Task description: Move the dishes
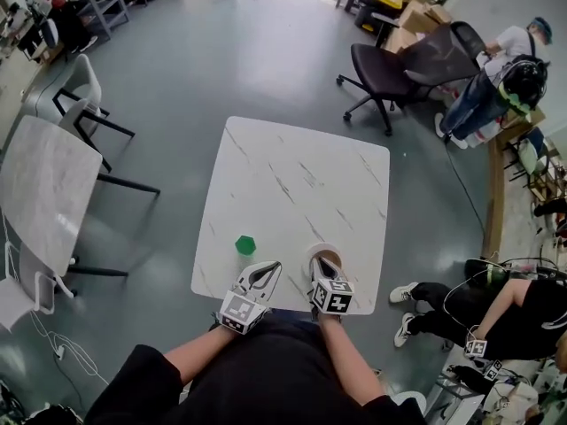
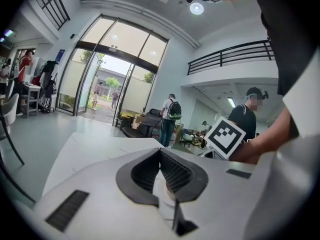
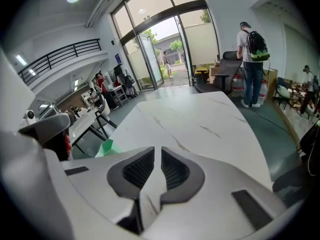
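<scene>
White marble-look counter with two dishes near its front edge

The square counter (image 1: 292,184) has rounded corners and thin grey veins, and it stands on a grey-green floor (image 1: 221,51). A small green cup (image 1: 245,245) stands upright near the front edge, left of the middle. A round bowl (image 1: 325,254) with a pale rim and a brown inside sits to its right, apart from the cup and only partly in view. The rest of the top is bare.
</scene>
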{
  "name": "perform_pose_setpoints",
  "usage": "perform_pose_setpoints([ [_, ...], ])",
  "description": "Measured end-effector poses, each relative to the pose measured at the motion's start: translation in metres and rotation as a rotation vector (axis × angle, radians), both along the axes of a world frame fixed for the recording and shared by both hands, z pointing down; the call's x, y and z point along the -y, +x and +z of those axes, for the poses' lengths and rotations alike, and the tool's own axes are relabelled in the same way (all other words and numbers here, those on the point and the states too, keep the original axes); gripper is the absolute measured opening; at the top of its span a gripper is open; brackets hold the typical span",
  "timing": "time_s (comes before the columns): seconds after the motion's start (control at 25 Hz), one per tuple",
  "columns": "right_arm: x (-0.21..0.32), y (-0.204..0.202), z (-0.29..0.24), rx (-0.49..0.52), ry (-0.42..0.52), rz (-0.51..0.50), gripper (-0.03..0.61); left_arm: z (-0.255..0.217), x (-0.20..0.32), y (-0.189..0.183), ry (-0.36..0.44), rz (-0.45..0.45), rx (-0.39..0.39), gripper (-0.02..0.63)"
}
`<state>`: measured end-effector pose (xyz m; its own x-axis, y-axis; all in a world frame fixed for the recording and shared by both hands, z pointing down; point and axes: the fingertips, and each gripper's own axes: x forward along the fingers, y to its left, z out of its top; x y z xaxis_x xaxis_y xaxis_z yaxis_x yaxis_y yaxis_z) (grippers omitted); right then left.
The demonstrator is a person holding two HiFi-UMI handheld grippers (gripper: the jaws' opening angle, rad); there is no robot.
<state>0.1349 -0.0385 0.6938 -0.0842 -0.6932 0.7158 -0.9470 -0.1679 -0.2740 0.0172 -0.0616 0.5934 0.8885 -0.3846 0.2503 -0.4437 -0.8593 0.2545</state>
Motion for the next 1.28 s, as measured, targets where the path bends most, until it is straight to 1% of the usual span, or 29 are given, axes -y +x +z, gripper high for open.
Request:
perform_pose_setpoints([
  [0.08,-0.014,0.022,0.007,-0.012,-0.020,0.030,0.059,0.007,-0.007,0.014,-0.012,0.013,0.013,0.017],
  [0.16,-0.029,0.041,0.015,-0.013,-0.047,0.055,0.092,0.012,-0.013,0.026,-0.024,0.020,0.025,0.017],
  [0.24,-0.041,0.059,0.022,-0.006,-0.067,0.071,0.094,0.016,-0.016,0.039,-0.033,0.025,0.037,0.017],
  [0.4,-0.056,0.085,0.038,0.004,-0.097,0.074,0.095,0.016,-0.021,0.064,-0.028,0.036,0.052,0.017],
  [0.56,-0.065,0.102,0.057,0.021,-0.126,0.062,0.110,0.019,-0.030,0.081,-0.030,0.041,0.078,0.017],
  [0.76,-0.062,0.113,0.080,0.086,-0.154,0.035,0.115,0.024,-0.034,0.094,-0.026,0.032,0.112,0.017],
  [0.96,-0.057,0.107,0.097,0.167,-0.189,-0.026,0.126,0.029,-0.034,0.097,-0.037,-0.005,0.133,0.017],
  [1.08,-0.056,0.103,0.107,0.176,-0.213,-0.058,0.126,0.029,-0.033,0.096,-0.039,-0.023,0.137,0.017],
  [1.16,-0.056,0.099,0.110,0.197,-0.228,-0.062,0.123,0.029,-0.033,0.094,-0.039,-0.029,0.139,0.017],
  [1.24,-0.055,0.094,0.112,0.219,-0.231,-0.063,0.105,0.028,-0.033,0.093,-0.028,-0.023,0.147,0.017],
  [1.28,-0.055,0.093,0.113,0.207,-0.238,-0.072,0.097,0.027,-0.035,0.093,-0.016,-0.015,0.154,0.017],
])
